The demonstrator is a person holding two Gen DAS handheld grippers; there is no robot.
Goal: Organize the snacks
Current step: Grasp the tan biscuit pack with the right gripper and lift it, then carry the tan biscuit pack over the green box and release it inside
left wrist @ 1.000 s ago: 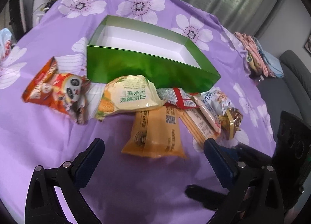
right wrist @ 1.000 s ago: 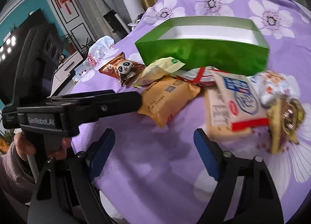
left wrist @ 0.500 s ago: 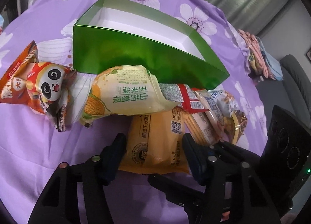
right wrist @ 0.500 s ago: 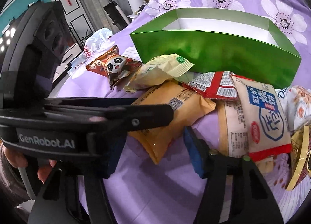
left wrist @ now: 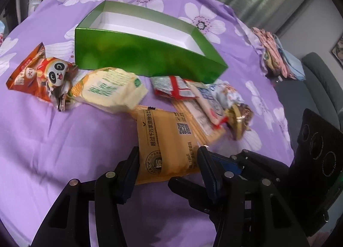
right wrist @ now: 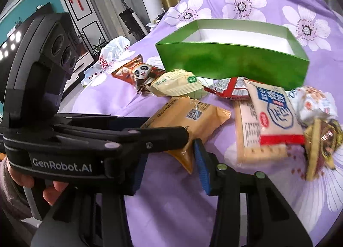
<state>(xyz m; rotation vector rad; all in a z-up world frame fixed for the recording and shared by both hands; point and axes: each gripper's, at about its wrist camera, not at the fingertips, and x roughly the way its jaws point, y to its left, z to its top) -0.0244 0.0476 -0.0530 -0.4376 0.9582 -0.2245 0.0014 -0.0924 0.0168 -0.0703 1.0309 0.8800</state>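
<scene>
Compared with 1 second ago, left tongs point(left wrist: 168, 162) have narrowed onto the orange snack packet point(left wrist: 165, 139), clamping it at 6 o'clock of the green box point(left wrist: 148, 62). Right tongs point(right wrist: 169, 166) sit half-open, holding nothing. Box empty; all snacks remain outside.

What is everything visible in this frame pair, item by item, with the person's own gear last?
green box: 1, green outside, white inside, nothing in it, far side of the snack row
panda packet: 1, orange-red, left end of the row
corn packet: 1, pale yellow, beside the panda packet
orange packet: 1, orange, nearest, its near end between the left fingers
red-and-white packet: 1, in front of the box
blue-label packet: 1, cream with a red end, lying over a tan packet
gold wrapper: 1, right end
tablecloth: 1, purple with white flowers
left gripper: black, closed on the orange packet
right gripper: black with blue pads, at the same packet's corner, contact unclear
</scene>
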